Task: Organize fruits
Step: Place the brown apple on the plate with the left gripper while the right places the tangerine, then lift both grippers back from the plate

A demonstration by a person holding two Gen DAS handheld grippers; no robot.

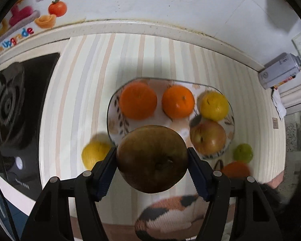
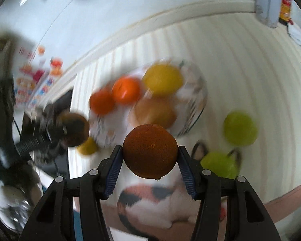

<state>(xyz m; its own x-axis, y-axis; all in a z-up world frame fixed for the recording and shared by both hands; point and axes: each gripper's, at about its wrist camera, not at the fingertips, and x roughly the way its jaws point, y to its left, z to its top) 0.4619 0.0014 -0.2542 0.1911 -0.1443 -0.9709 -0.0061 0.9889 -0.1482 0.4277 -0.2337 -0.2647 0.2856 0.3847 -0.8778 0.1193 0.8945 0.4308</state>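
A striped cloth (image 1: 86, 92) covers the counter below a white wall. A patterned plate (image 1: 115, 129) on it holds two oranges (image 1: 138, 100), a yellow fruit (image 1: 214, 105) and an apple (image 1: 208, 136). The left gripper (image 1: 152, 161) clamps a brownish apple (image 1: 152, 158) above the plate's near edge. The right gripper (image 2: 150, 152) clamps an orange (image 2: 150, 150). Two green fruits (image 2: 240, 128) and a loose yellow fruit (image 1: 95, 154) lie on the cloth beside the plate.
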